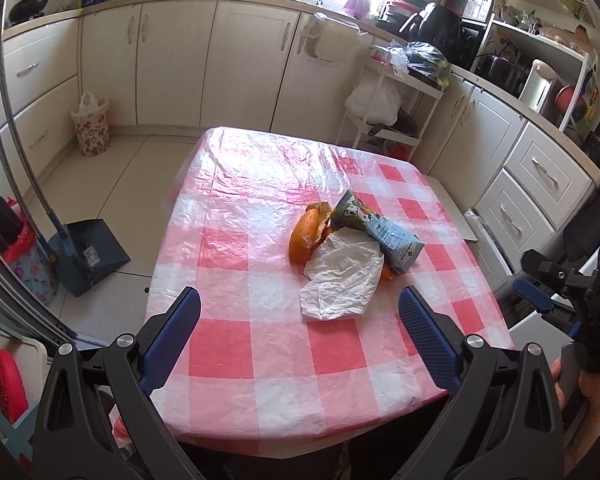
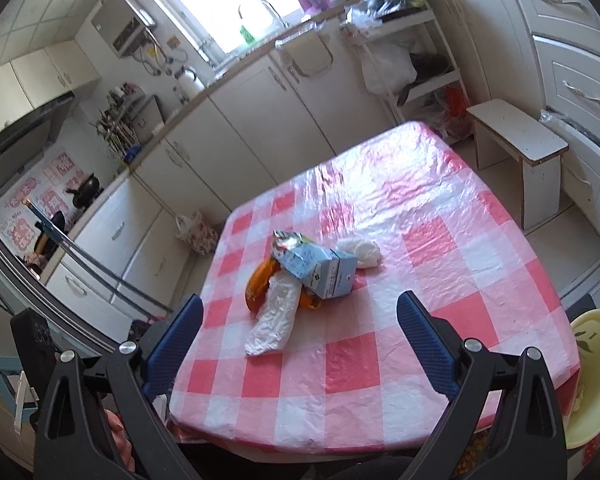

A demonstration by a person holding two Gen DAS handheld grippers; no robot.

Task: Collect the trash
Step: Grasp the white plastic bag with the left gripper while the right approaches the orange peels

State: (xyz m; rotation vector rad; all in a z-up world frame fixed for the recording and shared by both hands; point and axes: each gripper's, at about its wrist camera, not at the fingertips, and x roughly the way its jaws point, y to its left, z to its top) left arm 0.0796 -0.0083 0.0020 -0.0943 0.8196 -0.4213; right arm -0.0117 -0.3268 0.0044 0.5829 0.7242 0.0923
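A pile of trash lies mid-table on the pink checked cloth: an orange peel, a crushed blue milk carton and a crumpled white paper. In the right wrist view the same carton, peel and paper show, with a small white wad behind the carton. My left gripper is open and empty, just short of the paper. My right gripper is open and empty before the pile; it also shows at the left wrist view's right edge.
A floral bin with a bag stands by the cabinets. A dustpan and another lined bin stand on the floor left of the table. A small bench and a white rack stand beyond the table. A yellow bowl is at right.
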